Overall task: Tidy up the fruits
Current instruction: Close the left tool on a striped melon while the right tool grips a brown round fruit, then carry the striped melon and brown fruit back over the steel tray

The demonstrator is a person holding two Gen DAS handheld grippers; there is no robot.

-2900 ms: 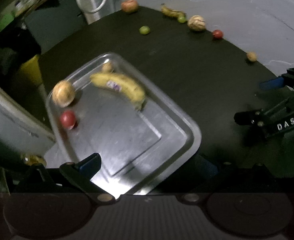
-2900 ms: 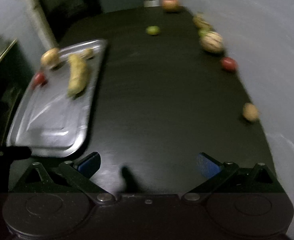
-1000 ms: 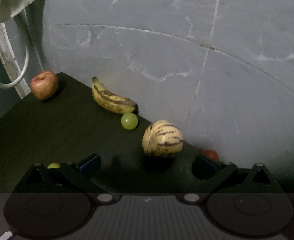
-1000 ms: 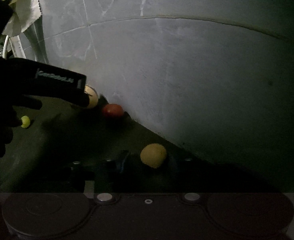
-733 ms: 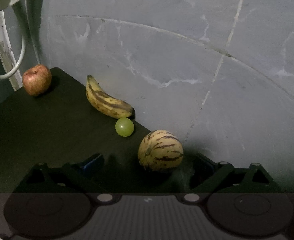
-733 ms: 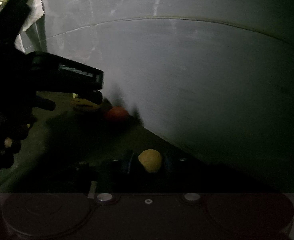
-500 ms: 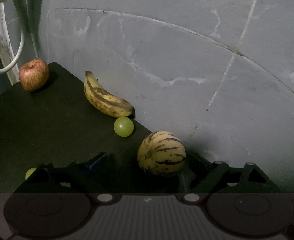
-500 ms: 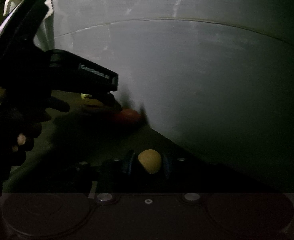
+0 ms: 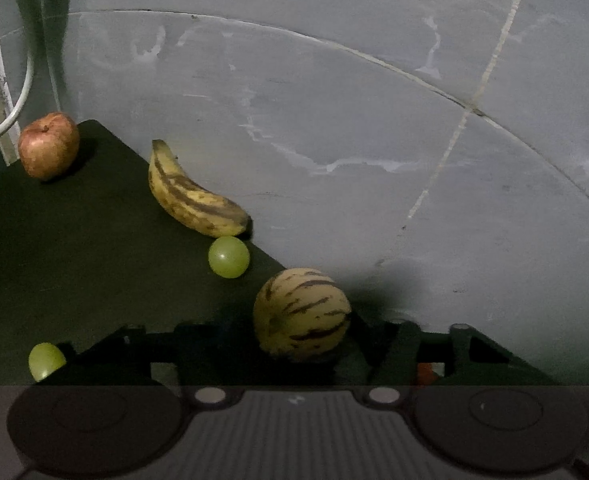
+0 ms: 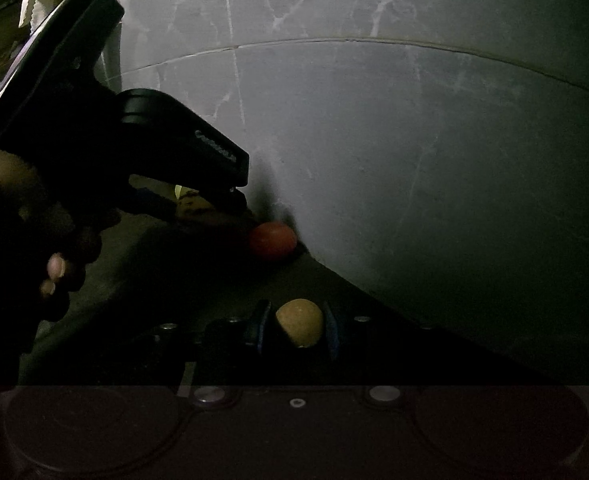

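Striped melon (image 9: 302, 314) is bracketed at 12 o'clock by the spread left gripper (image 9: 294, 344) on the black table (image 9: 74, 248), while a tan fruit (image 10: 299, 322) is flanked closely, contact uncertain, by the right gripper (image 10: 296, 330).

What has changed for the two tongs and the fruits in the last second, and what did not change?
The left tongs moved forward and closed in around the striped melon, fingers now beside it. The right tongs narrowed onto the small yellow fruit; whether the pads press it cannot be told. The apple, banana, green grape and red fruit stayed in place on the table.
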